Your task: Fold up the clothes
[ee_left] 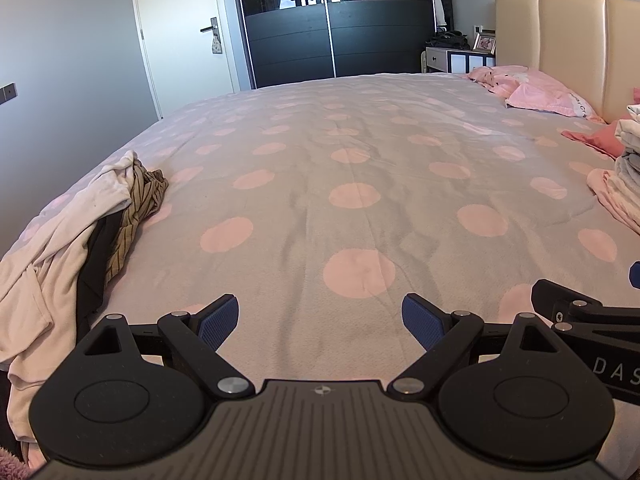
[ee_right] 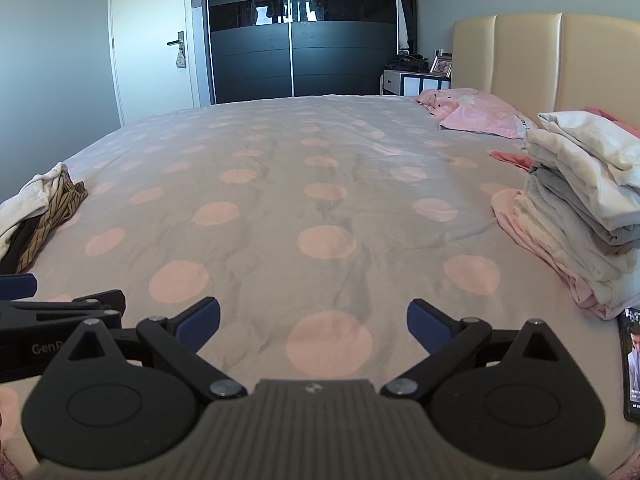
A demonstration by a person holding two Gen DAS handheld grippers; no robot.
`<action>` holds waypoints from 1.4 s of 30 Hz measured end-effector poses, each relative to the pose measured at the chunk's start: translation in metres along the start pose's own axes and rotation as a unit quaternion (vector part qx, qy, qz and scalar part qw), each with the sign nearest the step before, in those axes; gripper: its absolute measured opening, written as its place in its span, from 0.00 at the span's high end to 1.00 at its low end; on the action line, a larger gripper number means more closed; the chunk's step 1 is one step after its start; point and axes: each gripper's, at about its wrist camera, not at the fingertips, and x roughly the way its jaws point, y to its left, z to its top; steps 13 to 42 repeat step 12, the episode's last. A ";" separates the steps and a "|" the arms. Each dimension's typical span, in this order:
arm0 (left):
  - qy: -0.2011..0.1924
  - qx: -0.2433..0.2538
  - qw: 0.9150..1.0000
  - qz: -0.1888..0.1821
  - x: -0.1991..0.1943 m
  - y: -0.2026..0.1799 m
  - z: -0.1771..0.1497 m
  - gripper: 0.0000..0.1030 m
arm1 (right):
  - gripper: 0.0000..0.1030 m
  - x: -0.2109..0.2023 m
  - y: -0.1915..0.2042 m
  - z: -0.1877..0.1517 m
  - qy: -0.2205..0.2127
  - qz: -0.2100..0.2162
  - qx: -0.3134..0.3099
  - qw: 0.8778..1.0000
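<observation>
While both claws gape wide, left claw [ee_left: 320,322], right claw [ee_right: 313,326], bare bedspread [ee_left: 340,168] between unfolded heap [ee_left: 80,232] and folded stack [ee_right: 580,208]

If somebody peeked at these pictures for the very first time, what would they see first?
Probably the big bed cover with pink dots, filling the middle. Next, the neat stack of folded clothes at its right edge, and the messy heap of unfolded clothes at its left edge. Up close at the bottom, the left gripper and right gripper both hang open over the cover, holding nothing.

Polka-dot bed [ee_right: 280,184]: folded stack [ee_right: 576,208], crumpled clothes [ee_left: 80,232], pink pillow [ee_right: 480,114], phone [ee_right: 632,364].
</observation>
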 end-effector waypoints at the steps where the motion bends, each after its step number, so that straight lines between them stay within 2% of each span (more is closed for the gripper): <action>1: 0.000 0.000 1.000 0.000 0.000 0.000 0.000 0.13 | 0.02 0.000 0.000 0.000 0.000 0.000 0.000 1.000; 42: -0.001 -0.004 1.000 -0.006 0.001 0.003 0.001 0.13 | 0.02 0.000 0.001 -0.002 -0.001 -0.001 0.002 1.000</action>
